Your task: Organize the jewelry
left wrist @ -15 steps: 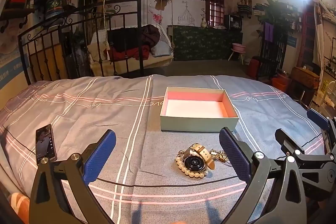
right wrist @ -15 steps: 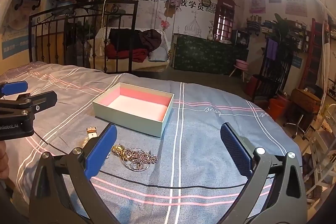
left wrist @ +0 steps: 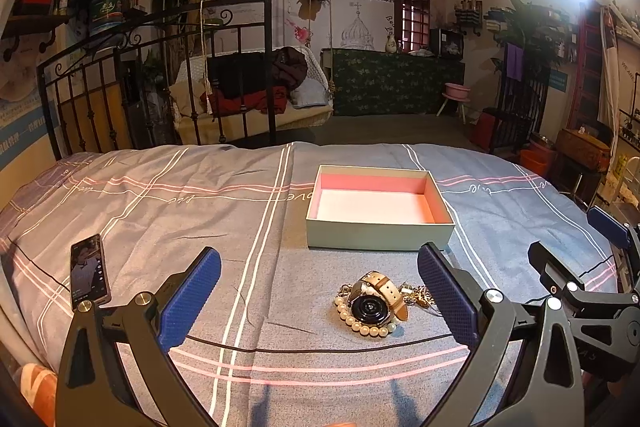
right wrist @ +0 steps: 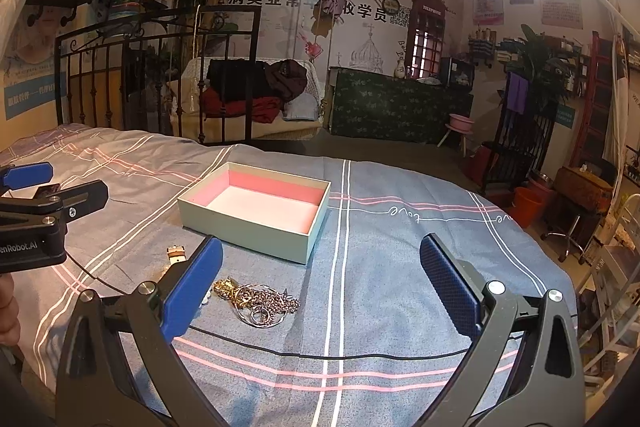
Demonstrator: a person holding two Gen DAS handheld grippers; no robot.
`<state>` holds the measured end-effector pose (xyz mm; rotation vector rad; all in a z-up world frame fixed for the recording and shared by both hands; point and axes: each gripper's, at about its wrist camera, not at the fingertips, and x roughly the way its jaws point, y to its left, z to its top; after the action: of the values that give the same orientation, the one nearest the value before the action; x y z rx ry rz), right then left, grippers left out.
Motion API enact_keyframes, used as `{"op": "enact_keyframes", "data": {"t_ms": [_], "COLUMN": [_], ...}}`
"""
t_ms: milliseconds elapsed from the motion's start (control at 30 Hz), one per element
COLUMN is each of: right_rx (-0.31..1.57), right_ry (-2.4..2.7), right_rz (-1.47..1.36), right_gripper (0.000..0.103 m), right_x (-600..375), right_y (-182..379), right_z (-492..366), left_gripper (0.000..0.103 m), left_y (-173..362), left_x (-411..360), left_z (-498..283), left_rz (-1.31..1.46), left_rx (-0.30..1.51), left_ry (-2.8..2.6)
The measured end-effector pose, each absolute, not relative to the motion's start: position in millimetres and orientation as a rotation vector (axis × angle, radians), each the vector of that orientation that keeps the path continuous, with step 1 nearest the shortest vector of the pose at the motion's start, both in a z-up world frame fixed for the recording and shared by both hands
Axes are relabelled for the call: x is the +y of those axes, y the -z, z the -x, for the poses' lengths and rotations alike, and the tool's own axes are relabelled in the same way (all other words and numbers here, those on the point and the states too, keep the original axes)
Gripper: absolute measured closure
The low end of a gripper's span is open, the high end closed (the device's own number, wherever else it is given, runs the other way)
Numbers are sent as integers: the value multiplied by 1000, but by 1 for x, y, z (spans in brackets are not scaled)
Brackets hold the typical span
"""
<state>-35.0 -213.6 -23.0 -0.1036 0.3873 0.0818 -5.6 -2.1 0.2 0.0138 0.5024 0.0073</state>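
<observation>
**Both grippers wide, jewelry heap ahead of them, box waiting beyond**

The left gripper (left wrist: pixel 318 303) hung above the bed (left wrist: pixel 160 211) with its blue fingers spread wide and nothing between them. The watch (left wrist: pixel 374 301) lay just ahead of it and toward its right finger, coiled on a pearl bracelet (left wrist: pixel 360 323), the two touching. The right gripper (right wrist: pixel 320 297) was likewise spread apart and empty; the tangled chains (right wrist: pixel 260 301) sat just ahead of its left finger, partly hidden by it. The open box (left wrist: pixel 380 237), pink inside and with nothing in it, stood farther out, beyond the heap from both tools.

Nothing had yet been lifted, so the step in hand appeared to be the first pick. The watch looked the easiest: stiff, raised, with a strap to pinch. A clean grab would probably mean shifting the left gripper rightward so the watch sat centred between the fingers, then closing across the strap rather than the round face. The pearls underneath might drag along, and the chains looked likely to snag one another, so a slow lift seemed wise. A phone (left wrist: pixel 90 273) lay off to the left gripper's left, well clear.
</observation>
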Motion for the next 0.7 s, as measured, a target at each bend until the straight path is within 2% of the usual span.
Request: {"op": "enact_keyframes", "data": {"t_ms": [500, 700], "right_rx": [389, 402], "right_ry": [-89, -92], "right_rz": [98, 95], "right_gripper": [6, 6], "right_x": [-218, -220], "right_y": [27, 27], "right_z": [34, 29], "left_gripper": [6, 6], "left_y": [0, 3], "left_x": [-2, 0], "left_z": [7, 0], "left_rz": [-42, -8], "left_rx": [466, 505], "left_ry": [-27, -21]}}
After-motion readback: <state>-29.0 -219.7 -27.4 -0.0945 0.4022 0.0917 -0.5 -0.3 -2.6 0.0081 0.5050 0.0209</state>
